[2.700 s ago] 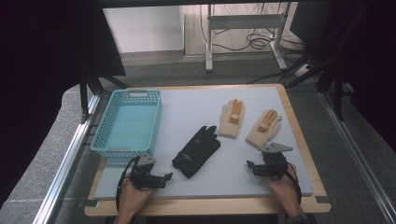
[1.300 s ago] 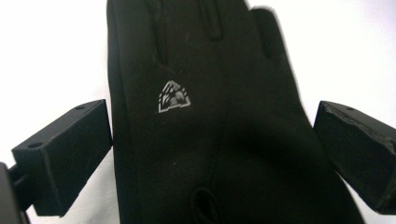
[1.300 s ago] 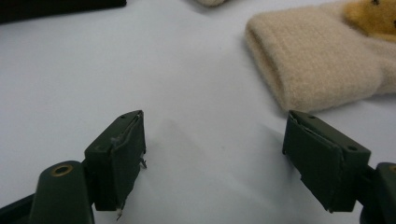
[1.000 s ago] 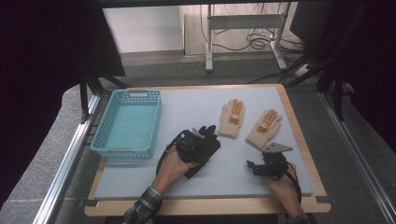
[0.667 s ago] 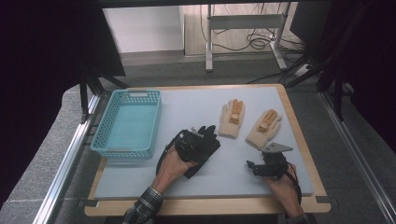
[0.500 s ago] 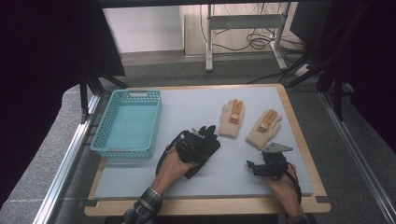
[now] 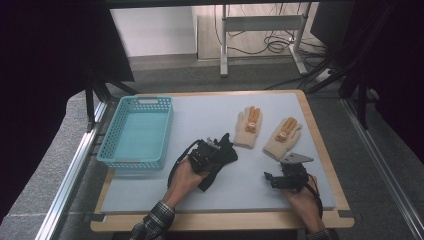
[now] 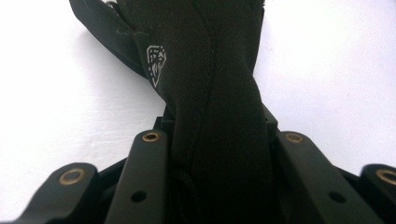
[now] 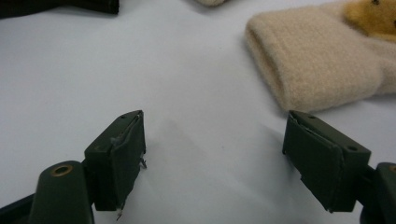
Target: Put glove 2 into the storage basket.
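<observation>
Clamping down, the left gripper has just closed its jaws on the black glove mid-desk, right gripper idling wide open, next move likely a lift toward the blue basket.

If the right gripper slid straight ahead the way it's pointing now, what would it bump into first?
Probably the cuff of the nearer beige glove. The right gripper is open over bare table, and that cuff lies just ahead, toward its right-hand jaw. It might slip past on the left; depth is hard to judge.
</observation>
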Motion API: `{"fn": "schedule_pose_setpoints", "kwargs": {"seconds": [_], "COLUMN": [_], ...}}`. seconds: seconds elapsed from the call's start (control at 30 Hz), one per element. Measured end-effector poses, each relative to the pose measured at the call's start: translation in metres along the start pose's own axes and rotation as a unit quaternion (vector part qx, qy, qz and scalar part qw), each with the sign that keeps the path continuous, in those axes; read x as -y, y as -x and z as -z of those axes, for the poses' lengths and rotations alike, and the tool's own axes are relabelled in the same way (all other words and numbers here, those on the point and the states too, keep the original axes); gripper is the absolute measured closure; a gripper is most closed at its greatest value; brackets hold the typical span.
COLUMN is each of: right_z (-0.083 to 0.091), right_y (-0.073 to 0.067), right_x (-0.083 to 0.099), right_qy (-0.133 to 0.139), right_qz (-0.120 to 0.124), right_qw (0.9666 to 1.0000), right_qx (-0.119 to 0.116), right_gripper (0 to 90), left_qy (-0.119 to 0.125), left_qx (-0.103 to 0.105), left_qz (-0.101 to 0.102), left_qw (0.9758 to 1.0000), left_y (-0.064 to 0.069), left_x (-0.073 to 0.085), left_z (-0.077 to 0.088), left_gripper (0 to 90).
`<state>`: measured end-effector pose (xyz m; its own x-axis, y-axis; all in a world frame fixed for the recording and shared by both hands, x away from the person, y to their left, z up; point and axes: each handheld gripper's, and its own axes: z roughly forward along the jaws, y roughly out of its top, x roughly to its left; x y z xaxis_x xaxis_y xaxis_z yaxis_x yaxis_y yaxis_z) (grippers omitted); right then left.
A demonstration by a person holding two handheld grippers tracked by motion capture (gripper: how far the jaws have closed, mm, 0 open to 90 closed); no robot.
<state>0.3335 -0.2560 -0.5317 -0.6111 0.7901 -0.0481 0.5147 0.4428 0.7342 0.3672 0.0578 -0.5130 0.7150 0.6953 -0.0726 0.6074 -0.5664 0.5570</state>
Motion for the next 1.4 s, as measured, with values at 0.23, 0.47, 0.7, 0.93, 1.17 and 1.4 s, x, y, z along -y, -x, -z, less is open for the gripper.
{"fn": "schedule_pose_setpoints", "kwargs": {"seconds": [0.23, 0.47, 0.7, 0.93, 1.17, 1.4], "right_z": [0.0, 0.0, 0.0, 0.0, 0.0, 0.0], "right_y": [0.0, 0.0, 0.0, 0.0, 0.0, 0.0], "right_x": [0.0, 0.0, 0.0, 0.0, 0.0, 0.0], "right_qy": [0.0, 0.0, 0.0, 0.0, 0.0, 0.0], "right_qz": [-0.001, 0.0, -0.001, -0.001, -0.001, -0.001], "right_qw": [1.0, 1.0, 1.0, 1.0, 1.0, 1.0], "right_qx": [0.0, 0.0, 0.0, -0.001, -0.001, -0.001], "right_gripper": [20.6, 20.6, 20.6, 20.6, 20.6, 20.6], "left_qy": [0.014, 0.029, 0.045, 0.051, 0.056, 0.055], "left_qx": [-0.005, -0.01, -0.023, -0.044, -0.071, -0.116], "left_qz": [-0.003, 0.01, 0.025, 0.038, 0.061, 0.095], "left_qw": [0.9999, 0.9995, 0.9984, 0.997, 0.994, 0.9872], "left_y": [0.0, -0.01, -0.024, -0.042, -0.067, -0.101], "left_x": [-0.009, -0.019, -0.03, -0.039, -0.041, -0.032], "left_z": [0.013, 0.03, 0.052, 0.074, 0.098, 0.123], "left_gripper": [68.7, 68.5, 68.4, 68.2, 68.1, 67.9]}}
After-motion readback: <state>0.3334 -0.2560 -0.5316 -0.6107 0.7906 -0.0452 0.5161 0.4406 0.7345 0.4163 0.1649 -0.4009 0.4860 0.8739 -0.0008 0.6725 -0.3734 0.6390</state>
